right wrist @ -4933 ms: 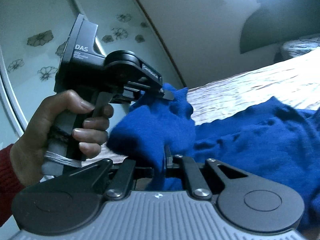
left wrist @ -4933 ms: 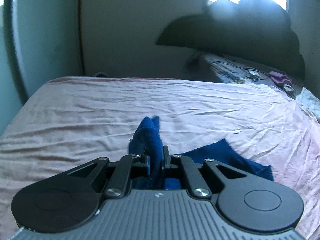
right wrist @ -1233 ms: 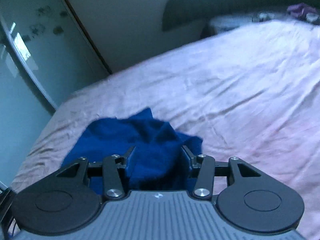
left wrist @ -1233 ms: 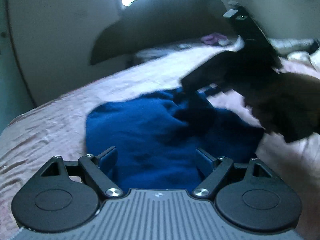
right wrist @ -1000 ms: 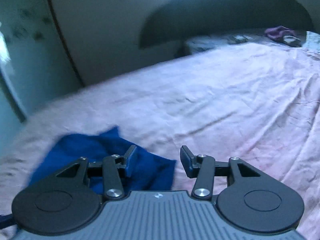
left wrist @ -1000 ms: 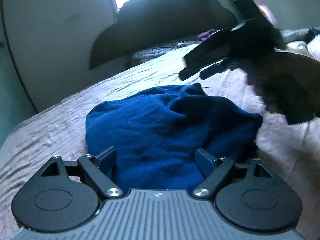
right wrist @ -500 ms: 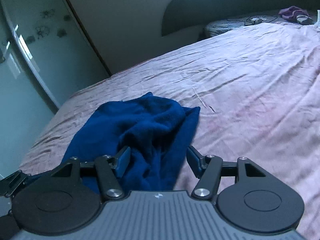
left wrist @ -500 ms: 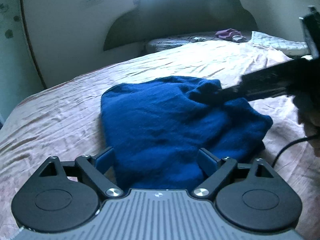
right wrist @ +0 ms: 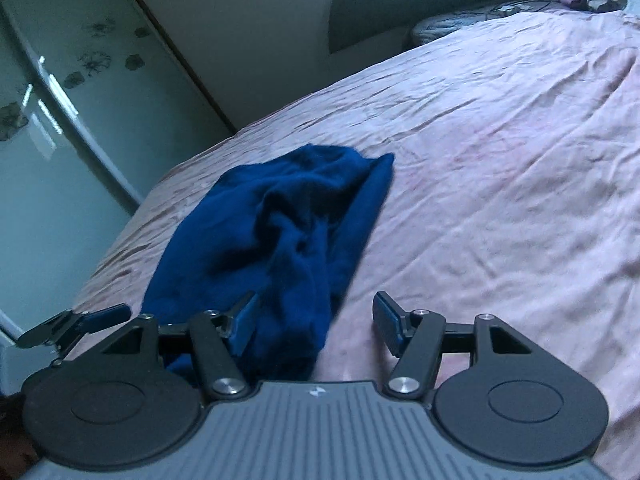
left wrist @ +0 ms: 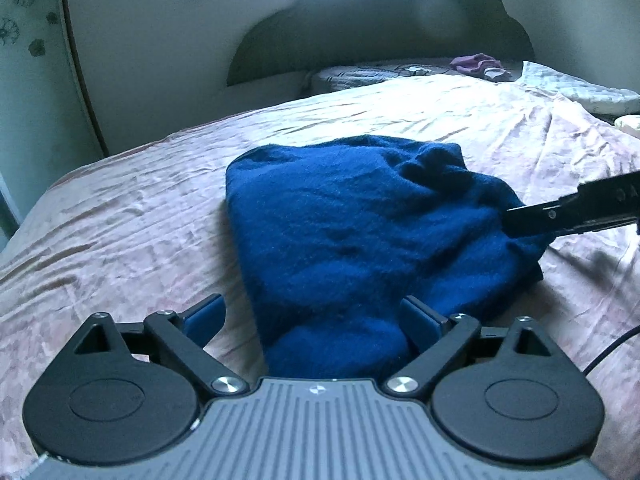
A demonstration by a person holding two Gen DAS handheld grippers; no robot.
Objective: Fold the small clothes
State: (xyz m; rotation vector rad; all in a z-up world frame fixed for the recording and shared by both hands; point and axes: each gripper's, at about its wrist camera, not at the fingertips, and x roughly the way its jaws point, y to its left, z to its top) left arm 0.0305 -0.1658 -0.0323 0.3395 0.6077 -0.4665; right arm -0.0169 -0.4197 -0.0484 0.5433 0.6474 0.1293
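- Since a second ago your right gripper (right wrist: 314,326) has swung back over the blue garment (left wrist: 360,232), having pointed mostly at bare sheet.
- Your left gripper (left wrist: 312,316) is opening, its pads clear of the cloth, whose near edge lies between them.
- Your right gripper is parted, gripping nothing; the garment's end sits against its left pad.
- That garment lies bunched on the pink bedsheet (right wrist: 500,160).
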